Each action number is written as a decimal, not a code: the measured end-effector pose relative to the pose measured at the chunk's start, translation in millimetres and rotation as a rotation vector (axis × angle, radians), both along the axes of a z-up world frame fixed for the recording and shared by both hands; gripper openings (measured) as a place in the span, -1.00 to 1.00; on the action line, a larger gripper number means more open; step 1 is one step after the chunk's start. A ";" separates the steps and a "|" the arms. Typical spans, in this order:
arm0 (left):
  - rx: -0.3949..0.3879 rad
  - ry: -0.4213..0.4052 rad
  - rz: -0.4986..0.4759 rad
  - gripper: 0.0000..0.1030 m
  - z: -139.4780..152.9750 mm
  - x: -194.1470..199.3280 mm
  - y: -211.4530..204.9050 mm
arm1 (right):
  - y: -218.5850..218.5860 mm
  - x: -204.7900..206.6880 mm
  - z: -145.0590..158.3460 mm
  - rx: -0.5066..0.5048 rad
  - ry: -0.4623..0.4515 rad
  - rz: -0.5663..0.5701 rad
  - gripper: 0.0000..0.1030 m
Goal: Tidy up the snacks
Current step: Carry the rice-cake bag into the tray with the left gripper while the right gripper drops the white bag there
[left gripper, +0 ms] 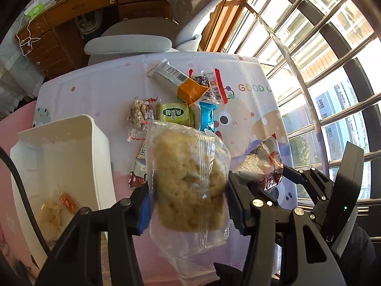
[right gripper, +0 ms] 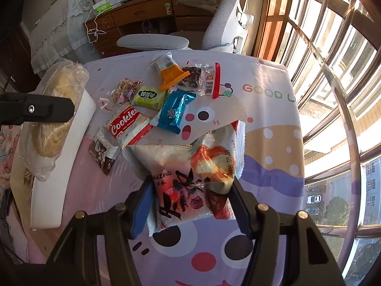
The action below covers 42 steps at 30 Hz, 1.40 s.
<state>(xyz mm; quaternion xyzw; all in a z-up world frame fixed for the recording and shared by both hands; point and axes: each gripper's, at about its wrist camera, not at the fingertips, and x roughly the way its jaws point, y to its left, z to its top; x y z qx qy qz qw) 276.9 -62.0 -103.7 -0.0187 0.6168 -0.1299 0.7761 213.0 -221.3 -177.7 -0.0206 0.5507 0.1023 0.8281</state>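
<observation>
a: closest to us, the left gripper [left gripper: 188, 205] is clenched on a rice cake [left gripper: 188, 181] in a clear wrapper, held up off the cloth, right beside the white bin [left gripper: 95, 143].

b: and the right gripper [right gripper: 193, 202]?

a: its jaws sit on either side of a white and red packet [right gripper: 190, 174], pressing the edges. i'd call that grasping too, with the packet low over the cloth [right gripper: 273, 166].

b: so which step is this?

a: carrying, i'd say. both snacks look picked and neither is in the bin. next the rice cake has to swing over the rim and be let go above the floor of the bin, where another wrapped snack [left gripper: 54, 209] already lies.

b: tricky?

a: the wrapper is loose and slippery looking, and it hangs well below the jaws, so it could catch on the rim.

b: what's left further out?

a: a red cookies pack [right gripper: 128, 124], a blue packet [right gripper: 173, 112], a green one [right gripper: 148, 96], then an orange-ended bar [right gripper: 170, 71] and a red-edged sachet [right gripper: 210, 81] at the far side. beyond the table, a grey chair [right gripper: 154, 40].
</observation>
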 end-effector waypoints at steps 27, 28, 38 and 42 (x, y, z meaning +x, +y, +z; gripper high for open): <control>-0.038 -0.150 0.027 0.02 64.9 -157.8 139.3 | 111.3 -117.9 48.2 0.214 0.117 -0.075 0.20; -0.037 -0.157 0.029 0.02 66.0 -162.0 144.7 | 116.3 -120.3 50.4 0.218 0.112 -0.078 0.20; -0.042 -0.215 0.060 0.02 60.8 -185.9 206.3 | 163.6 -136.4 72.7 0.244 0.027 -0.089 0.21; -0.051 -0.252 0.063 0.02 59.9 -186.5 230.2 | 186.3 -140.5 78.8 0.259 -0.010 -0.079 0.22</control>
